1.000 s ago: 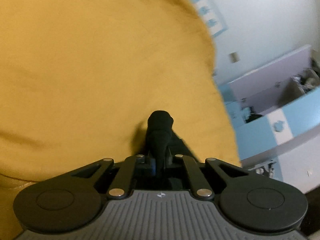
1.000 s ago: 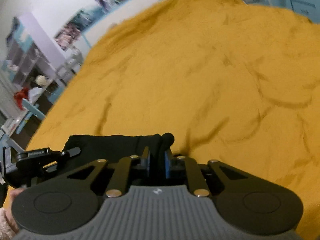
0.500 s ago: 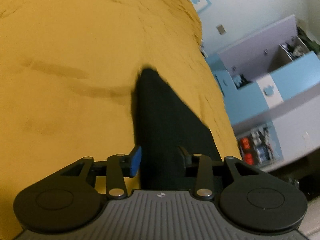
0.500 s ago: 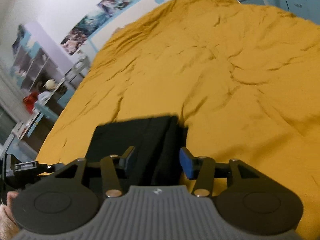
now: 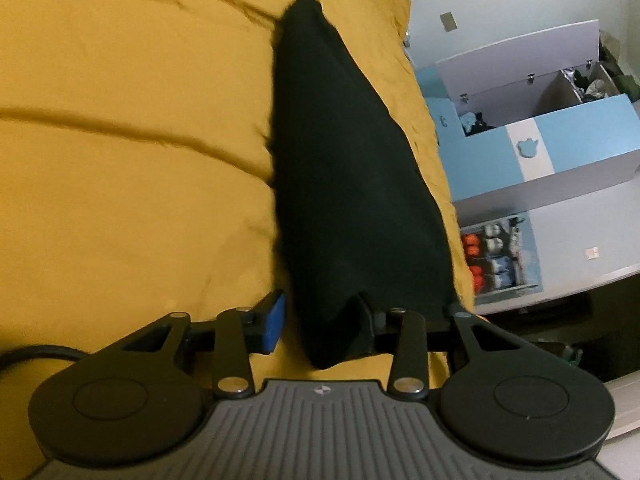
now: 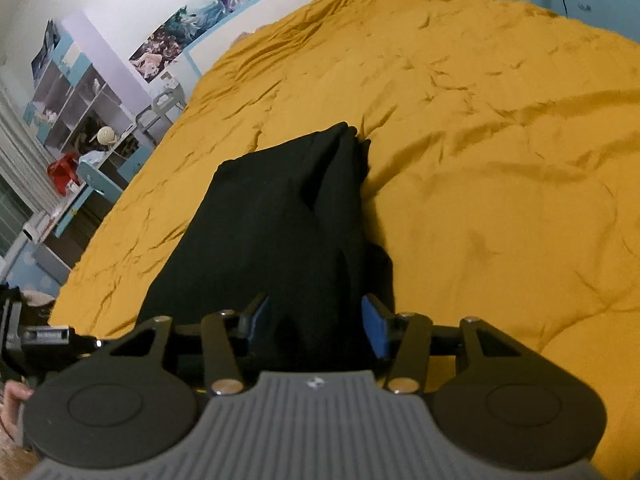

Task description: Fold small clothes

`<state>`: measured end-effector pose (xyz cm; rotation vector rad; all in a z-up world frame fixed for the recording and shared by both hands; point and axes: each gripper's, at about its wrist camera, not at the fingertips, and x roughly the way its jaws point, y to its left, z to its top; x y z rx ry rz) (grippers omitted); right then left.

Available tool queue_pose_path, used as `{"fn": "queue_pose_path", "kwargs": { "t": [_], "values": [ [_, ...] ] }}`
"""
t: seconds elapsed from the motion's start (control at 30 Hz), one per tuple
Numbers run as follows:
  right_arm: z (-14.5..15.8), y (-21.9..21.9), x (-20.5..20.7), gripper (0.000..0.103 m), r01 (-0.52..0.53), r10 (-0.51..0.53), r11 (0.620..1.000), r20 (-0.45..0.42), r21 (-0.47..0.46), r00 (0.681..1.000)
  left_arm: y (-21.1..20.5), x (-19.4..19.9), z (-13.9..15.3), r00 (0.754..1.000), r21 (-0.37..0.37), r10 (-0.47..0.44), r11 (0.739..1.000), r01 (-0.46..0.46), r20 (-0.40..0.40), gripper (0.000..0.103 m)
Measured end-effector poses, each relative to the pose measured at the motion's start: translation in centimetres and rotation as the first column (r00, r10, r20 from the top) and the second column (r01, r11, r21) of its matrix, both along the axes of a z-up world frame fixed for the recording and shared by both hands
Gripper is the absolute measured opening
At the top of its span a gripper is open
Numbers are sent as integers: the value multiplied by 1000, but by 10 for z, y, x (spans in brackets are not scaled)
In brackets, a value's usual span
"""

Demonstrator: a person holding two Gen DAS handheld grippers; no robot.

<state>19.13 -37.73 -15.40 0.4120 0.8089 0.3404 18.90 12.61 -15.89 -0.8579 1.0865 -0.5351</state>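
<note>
A folded black garment [image 5: 348, 184] lies on the yellow bedspread [image 5: 132, 168] near the bed's edge; it also shows in the right wrist view [image 6: 276, 224]. My left gripper [image 5: 320, 324] is open, its fingers apart on either side of the garment's near corner, pulled back from it. My right gripper [image 6: 316, 328] is open too, its blue-padded fingertips [image 6: 376, 330] standing apart over the garment's near end. Neither holds the cloth. The other gripper's body [image 6: 44, 340] shows at the left edge of the right wrist view.
The yellow bedspread [image 6: 500, 160] stretches wide and wrinkled beyond the garment. A blue and white toy chest [image 5: 560, 136] stands beside the bed, with bins [image 5: 496, 256] below. Shelves [image 6: 76, 112] and a blue chair [image 6: 100, 180] stand at the far side.
Both grippers were shut on the black garment a second ago. They have opened, let it go flat on the bed, and drawn back from it.
</note>
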Motion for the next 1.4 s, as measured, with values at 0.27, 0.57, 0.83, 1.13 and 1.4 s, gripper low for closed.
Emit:
{"fn": "queue_pose_path", "kwargs": {
  "t": [0.27, 0.57, 0.83, 1.13, 1.4],
  "values": [
    [15, -5, -11, 7, 65, -67, 997, 69, 31, 995, 2, -5, 2, 999, -132, 42, 990, -41, 2, 11],
    [-34, -22, -11, 11, 105, -102, 992, -38, 65, 994, -5, -4, -16, 999, 6, -37, 999, 37, -15, 18],
    [9, -19, -14, 44, 87, -86, 996, 98, -8, 991, -27, -14, 46, 994, 391, -38, 920, -5, 101, 43],
    [44, -32, 45, 51, 111, -108, 994, 152, -13, 982, -53, -18, 65, 983, 591, -71, 806, -43, 168, 49],
    [49, -24, 78, 56, 93, -84, 995, 163, -46, 983, -60, -18, 67, 981, 607, -84, 794, -40, 174, 51]
  ]
}}
